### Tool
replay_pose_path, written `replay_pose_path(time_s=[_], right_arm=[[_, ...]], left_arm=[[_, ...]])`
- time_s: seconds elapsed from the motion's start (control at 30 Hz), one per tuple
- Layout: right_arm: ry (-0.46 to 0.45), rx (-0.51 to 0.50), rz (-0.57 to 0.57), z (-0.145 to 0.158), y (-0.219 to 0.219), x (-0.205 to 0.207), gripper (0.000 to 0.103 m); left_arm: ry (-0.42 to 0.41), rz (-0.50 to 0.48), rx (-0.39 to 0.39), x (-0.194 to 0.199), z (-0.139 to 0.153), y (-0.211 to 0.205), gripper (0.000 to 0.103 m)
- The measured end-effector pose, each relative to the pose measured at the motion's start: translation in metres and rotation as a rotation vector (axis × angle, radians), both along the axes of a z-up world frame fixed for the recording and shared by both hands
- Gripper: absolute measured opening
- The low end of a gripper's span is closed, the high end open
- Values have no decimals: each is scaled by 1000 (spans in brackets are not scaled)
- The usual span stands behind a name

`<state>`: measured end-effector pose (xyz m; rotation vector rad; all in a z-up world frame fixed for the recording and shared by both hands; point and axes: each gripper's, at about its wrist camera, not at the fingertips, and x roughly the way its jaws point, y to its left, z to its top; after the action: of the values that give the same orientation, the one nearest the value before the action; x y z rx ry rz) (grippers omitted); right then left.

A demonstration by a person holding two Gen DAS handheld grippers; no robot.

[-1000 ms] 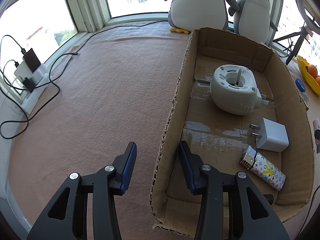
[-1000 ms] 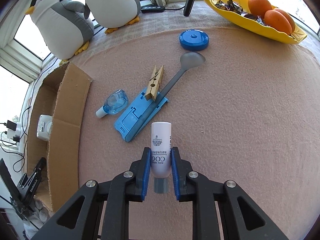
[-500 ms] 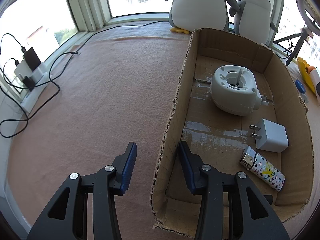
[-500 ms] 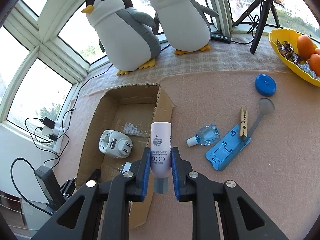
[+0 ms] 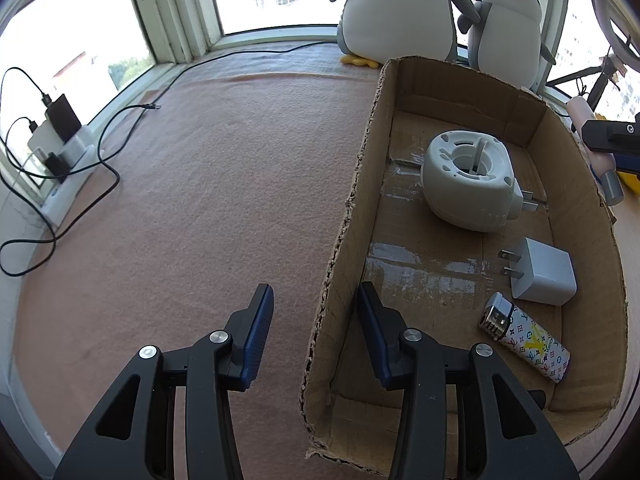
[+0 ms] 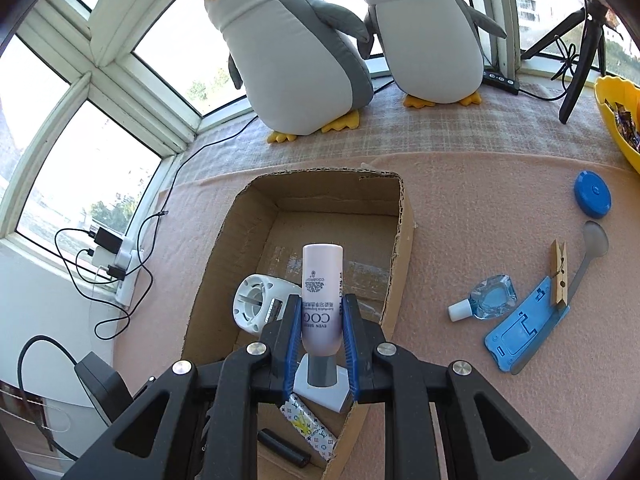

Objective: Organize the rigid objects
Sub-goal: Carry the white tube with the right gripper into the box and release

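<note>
Above the cardboard box [image 6: 402, 248], the right gripper's [image 6: 320, 332] jaws clamp the bottle [image 6: 321, 292].

The yellow bowl [image 6: 618, 120] is cut off at the frame's right edge, its contents too small to identify.

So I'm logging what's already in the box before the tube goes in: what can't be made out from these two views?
- White charger, right wrist view: mostly hidden behind the tube and the right gripper.
- Dark object in the cardboard box, right wrist view: too small to identify; the left gripper blocks that corner in the left wrist view.
- Tube label: print too small to read fully.
- Yellow bowl: cut off by the edge.
</note>
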<state>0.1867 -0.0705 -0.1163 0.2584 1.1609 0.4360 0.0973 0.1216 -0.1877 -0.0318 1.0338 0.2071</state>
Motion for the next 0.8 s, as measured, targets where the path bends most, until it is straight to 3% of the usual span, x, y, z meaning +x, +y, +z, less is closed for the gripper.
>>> replay_pose_path(time_s=[0.6, 0.67, 0.73, 0.8], right_arm=[[-22, -105, 56, -8, 20, 6, 18], [-28, -111, 59, -7, 21, 6, 23], [-28, -109, 58, -7, 21, 6, 34], [-36, -110, 54, -5, 20, 5, 37]], left_arm=[[-4, 4, -9, -1, 0, 1, 43], [-4, 4, -9, -1, 0, 2, 43], [-3, 4, -10, -1, 0, 2, 43], [-4, 3, -10, -2, 0, 2, 43]])
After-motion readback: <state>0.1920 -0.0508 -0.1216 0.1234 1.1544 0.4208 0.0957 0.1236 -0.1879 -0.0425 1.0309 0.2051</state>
